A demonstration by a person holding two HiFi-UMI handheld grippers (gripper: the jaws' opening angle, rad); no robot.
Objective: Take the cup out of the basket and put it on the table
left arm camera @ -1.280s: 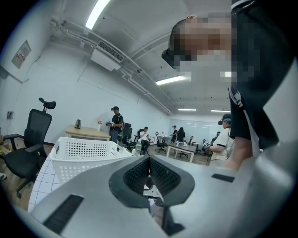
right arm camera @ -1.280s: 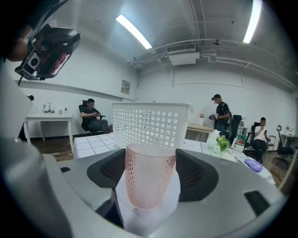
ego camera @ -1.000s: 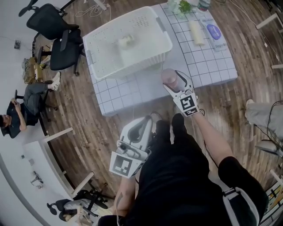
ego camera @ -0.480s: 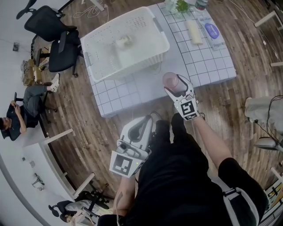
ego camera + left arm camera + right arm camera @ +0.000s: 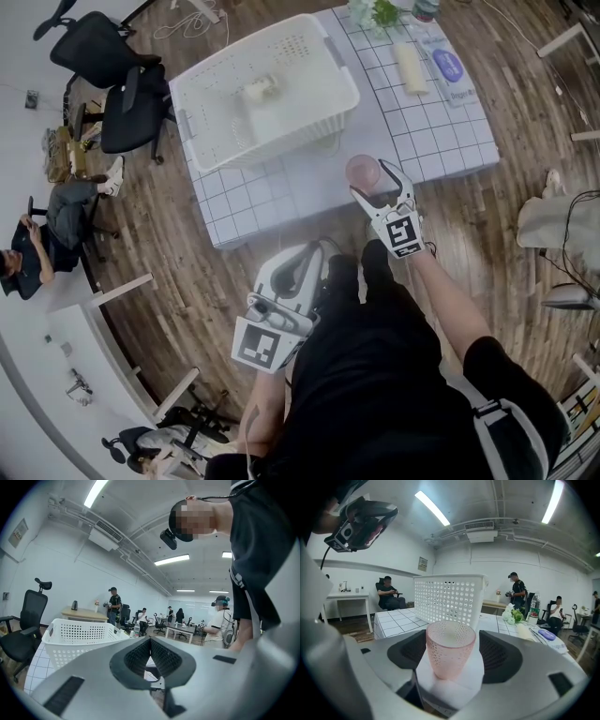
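Observation:
A pink dimpled cup (image 5: 362,171) sits upright between the jaws of my right gripper (image 5: 369,182), which is shut on it. It hangs over the near part of the checkered table (image 5: 281,192), close to the front edge. In the right gripper view the cup (image 5: 450,646) fills the gap of the right gripper (image 5: 451,660), with the white perforated basket (image 5: 447,599) behind it. The basket (image 5: 309,56) stands at the table's far left with a small pale object inside. My left gripper (image 5: 309,255) is held low by my body, off the table, its jaws shut and empty.
At the table's far right lie a cream cylinder (image 5: 411,67) and a blue-and-white flat item (image 5: 450,67), with flowers (image 5: 380,11) behind. Black office chairs (image 5: 117,66) stand on the wooden floor at left. Other people (image 5: 112,609) are about the room.
My right gripper has drifted slightly toward the table's near edge with the cup still in it. The left gripper has stayed where it was.

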